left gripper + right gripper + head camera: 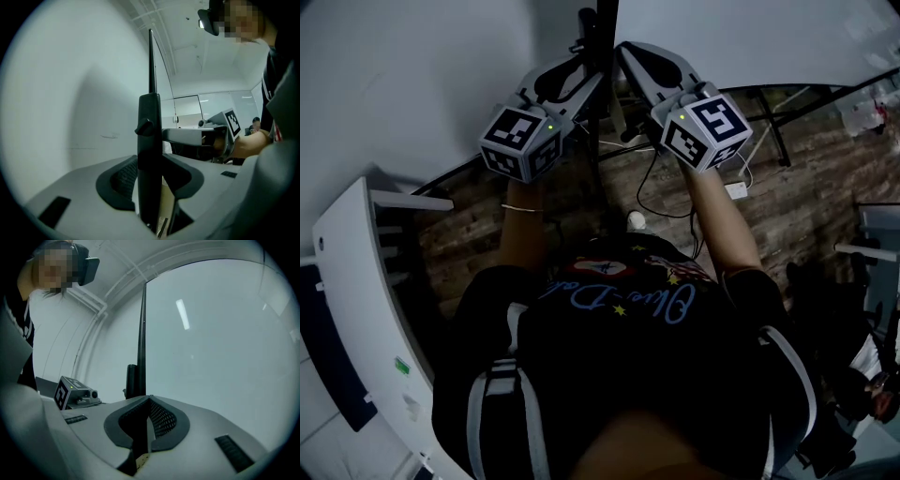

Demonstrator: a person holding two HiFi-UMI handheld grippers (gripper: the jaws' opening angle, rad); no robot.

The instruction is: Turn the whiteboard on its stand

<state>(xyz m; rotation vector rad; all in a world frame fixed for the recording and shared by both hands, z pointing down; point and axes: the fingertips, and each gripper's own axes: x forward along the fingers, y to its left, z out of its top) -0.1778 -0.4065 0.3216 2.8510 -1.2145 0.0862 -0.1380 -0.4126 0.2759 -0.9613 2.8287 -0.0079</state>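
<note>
The whiteboard (403,84) fills the top of the head view, its white face (70,108) stretching left of the jaws in the left gripper view. A black upright piece with a knob (149,136) runs along the board's edge. My left gripper (584,82) is shut on that black piece, which stands between the jaws (150,187). My right gripper (625,54) is just across from it, shut on the board's thin dark edge (142,333), pinched between the ribbed pads (161,420). The board's other face (220,348) spreads to the right there. Each gripper shows in the other's view.
A white shelf unit (347,309) stands close at the left. Black cables (666,202) and a small white plug (736,190) lie on the wood-pattern floor. Black stand legs (778,131) run at the right, with more furniture (872,248) at the right edge.
</note>
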